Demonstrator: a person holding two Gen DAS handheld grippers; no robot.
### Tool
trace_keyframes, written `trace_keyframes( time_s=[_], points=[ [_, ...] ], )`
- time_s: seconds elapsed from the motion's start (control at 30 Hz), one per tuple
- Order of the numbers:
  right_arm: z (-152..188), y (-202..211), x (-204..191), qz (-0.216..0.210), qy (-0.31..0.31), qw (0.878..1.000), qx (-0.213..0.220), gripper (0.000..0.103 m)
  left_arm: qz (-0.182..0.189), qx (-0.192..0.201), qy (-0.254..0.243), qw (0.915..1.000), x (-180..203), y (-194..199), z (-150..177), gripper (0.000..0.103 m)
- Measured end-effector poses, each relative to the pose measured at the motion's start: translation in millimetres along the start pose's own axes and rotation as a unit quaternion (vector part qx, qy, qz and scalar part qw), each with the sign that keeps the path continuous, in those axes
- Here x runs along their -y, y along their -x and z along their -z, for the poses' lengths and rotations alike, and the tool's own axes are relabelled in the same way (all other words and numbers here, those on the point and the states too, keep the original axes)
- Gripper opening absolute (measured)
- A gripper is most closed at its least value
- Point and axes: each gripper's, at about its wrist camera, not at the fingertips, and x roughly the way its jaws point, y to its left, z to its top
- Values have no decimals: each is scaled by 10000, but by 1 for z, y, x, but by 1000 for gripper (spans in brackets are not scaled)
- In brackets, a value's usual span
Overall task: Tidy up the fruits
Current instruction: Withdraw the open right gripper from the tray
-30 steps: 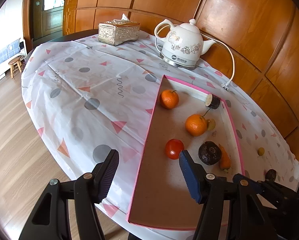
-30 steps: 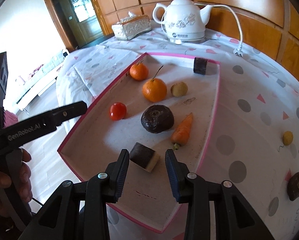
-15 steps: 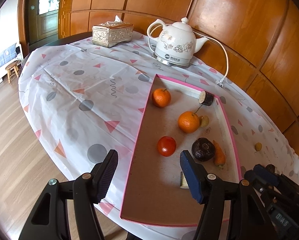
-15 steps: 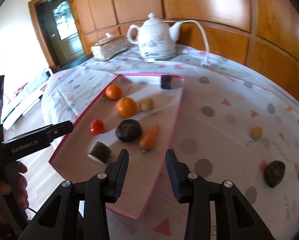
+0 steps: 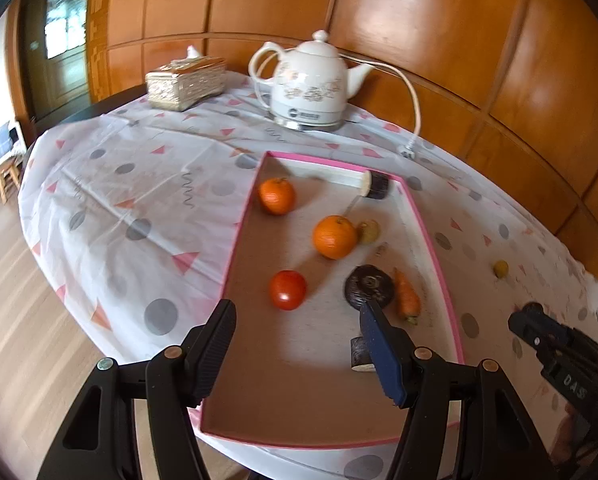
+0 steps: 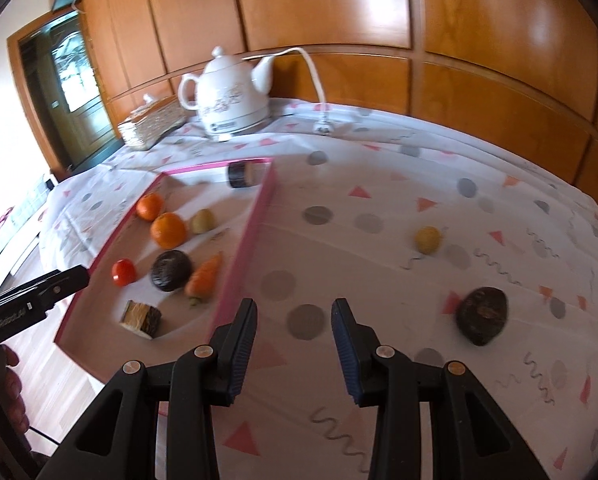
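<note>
Left tongs (image 5: 299, 354) spread, empty; finger hides half of cut dark piece (image 5: 359, 354). Right tongs (image 6: 295, 350) spread, empty.

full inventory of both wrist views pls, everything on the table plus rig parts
shallow pink-rimmed cardboard tray: 1, pink, on table
oranges: 2, orange, in tray
red tomato: 1, in tray
dark round fruit: 1, in tray
orange carrot: 1, in tray, beside dark fruit
small yellow-green fruit: 1, in tray, beside an orange
dark-skinned cut pieces: 2, in tray
small yellow fruit: 1, on cloth outside tray
dark lumpy fruit: 1, on cloth outside tray
white ceramic kettle: 1, far side
gold tissue box: 1, far side
spotted tablecloth: 1, white
left hand-held gripper: open, empty
right hand-held gripper: open, empty
</note>
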Motion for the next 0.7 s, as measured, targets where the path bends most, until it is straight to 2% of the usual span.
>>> trace_keyframes(
  time_s=[0.2, 0.7],
  points=[
    [3, 2, 27, 245, -371, 9990, 10, 39, 123, 27, -418, 9990, 22, 0, -2, 65],
    [14, 8, 78, 666, -949, 9933, -7, 39, 544, -168, -1078, 9925, 73, -10, -3, 65]
  ],
)
